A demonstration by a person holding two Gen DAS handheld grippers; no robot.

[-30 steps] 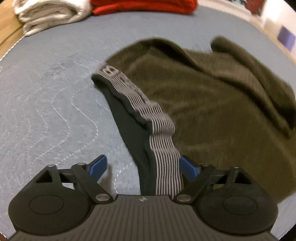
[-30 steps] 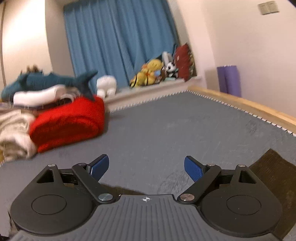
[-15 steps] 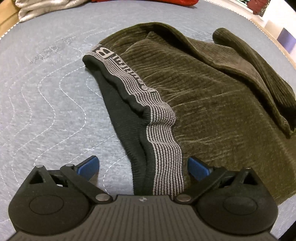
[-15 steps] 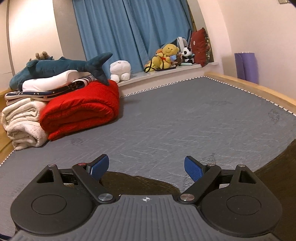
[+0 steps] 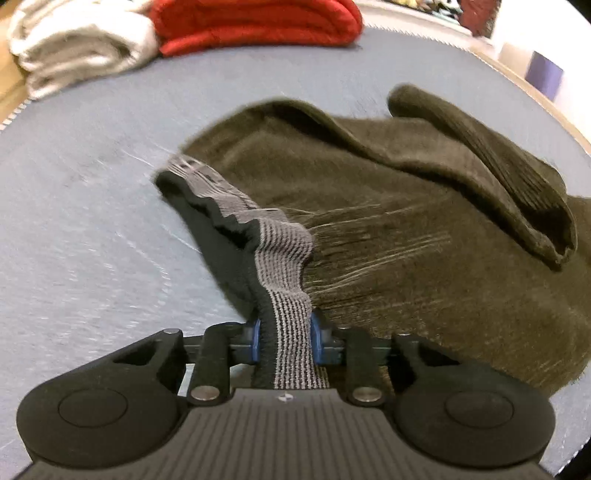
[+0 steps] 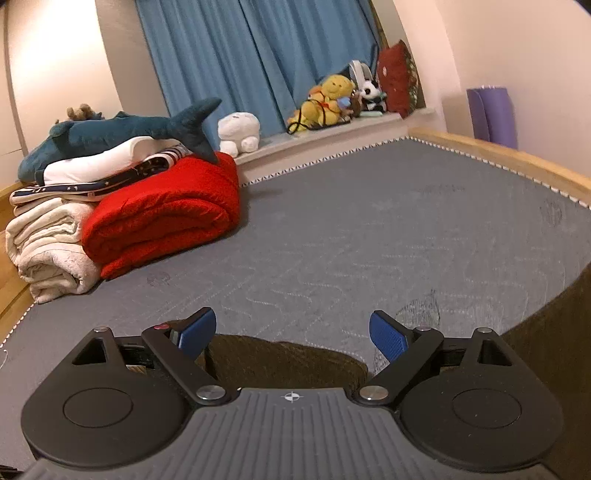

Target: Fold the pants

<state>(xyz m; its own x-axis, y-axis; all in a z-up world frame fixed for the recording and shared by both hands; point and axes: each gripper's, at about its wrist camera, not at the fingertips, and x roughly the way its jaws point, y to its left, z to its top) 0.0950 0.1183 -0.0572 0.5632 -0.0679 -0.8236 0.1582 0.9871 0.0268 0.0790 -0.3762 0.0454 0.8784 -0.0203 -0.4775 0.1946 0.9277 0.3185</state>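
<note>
Left wrist view: the left gripper is clenched on the waistband of the pants, the grey striped band pinched between its blue pads at lower centre. The olive corduroy pants spread over the middle and right of the frame on the grey mattress, with one leg folded across at upper right. A cream blanket and a red blanket lie at the top edge. The frame is blurred.

Right wrist view: the right gripper is released, its pads wide apart and holding nothing. Pants fabric sits just below it at lower centre and along the right edge. At the left, the red and cream blankets lie side by side, with a plush shark on the pile behind them. Blue curtains hang behind.
</note>
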